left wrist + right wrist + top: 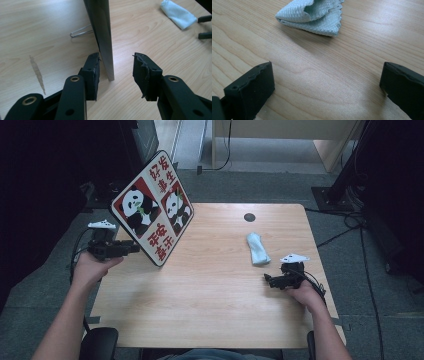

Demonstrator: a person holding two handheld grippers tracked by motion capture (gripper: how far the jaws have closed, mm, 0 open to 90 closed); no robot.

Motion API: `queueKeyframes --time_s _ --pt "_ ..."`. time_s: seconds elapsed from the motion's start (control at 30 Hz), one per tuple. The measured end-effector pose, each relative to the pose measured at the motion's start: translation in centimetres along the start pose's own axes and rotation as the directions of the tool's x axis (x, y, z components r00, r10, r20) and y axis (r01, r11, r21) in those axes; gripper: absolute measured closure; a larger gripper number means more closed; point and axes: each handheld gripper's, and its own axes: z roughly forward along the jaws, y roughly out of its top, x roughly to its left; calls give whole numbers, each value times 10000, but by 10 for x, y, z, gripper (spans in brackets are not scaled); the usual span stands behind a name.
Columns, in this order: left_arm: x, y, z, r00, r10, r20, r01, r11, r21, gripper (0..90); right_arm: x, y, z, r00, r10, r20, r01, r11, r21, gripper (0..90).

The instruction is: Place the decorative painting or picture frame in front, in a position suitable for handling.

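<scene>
A red and white panda board (152, 210) stands tilted at the table's back left, one corner down on the wood. My left gripper (135, 247) is at its lower left edge. In the left gripper view the board's thin edge (103, 37) runs between the jaws of the left gripper (116, 72). The left pad lies close against it and a clear gap separates the right pad from it, so the jaws are open. A folded pale blue cloth (257, 249) lies at the right. My right gripper (268, 280) rests open just in front of the cloth (312, 15), its jaws wide apart over bare wood.
A wire stand (81, 31) juts from behind the board onto the wooden table (210, 310). A dark round hole (249, 217) sits near the table's far edge. A dark streak (37, 72) marks the wood by the left gripper. Cables (345, 230) trail over the floor at the right.
</scene>
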Motion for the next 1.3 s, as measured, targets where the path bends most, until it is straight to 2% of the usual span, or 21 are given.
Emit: queueKeyframes --time_s 0.13,0.63,0.77,0.9,1.0,1.17,1.2,1.3 --pt "5 9 -5 10000 -23 -93 23 10000 35 565 0 0 0 10000 -8 -1 8 10000 -3 0" --pt "14 40 -19 10000 -41 -16 40 10000 -41 567 0 0 0 10000 -10 1 10 10000 16 0" --pt "16 55 -24 10000 -55 -75 55 10000 -60 567 0 0 0 10000 2 0 -2 10000 11 0" --pt "16 69 -26 9998 119 -150 -118 9999 56 567 0 0 0 10000 -1 -1 1 10000 7 0" --pt "17 75 -26 9999 96 -127 -96 10000 23 567 0 0 0 10000 7 2 -7 10000 15 0" --pt "19 95 -25 9996 187 -227 -182 9995 249 566 0 0 0 10000 9 -5 -9 10000 18 0" --pt "19 95 -25 9996 187 -227 -182 9995 249 566 0 0 0 10000 1 -1 -1 10000 21 0" --pt "18 110 -24 9994 269 -218 -263 9993 278 567 0 0 0 10000 27 -1 -27 10000 28 0"
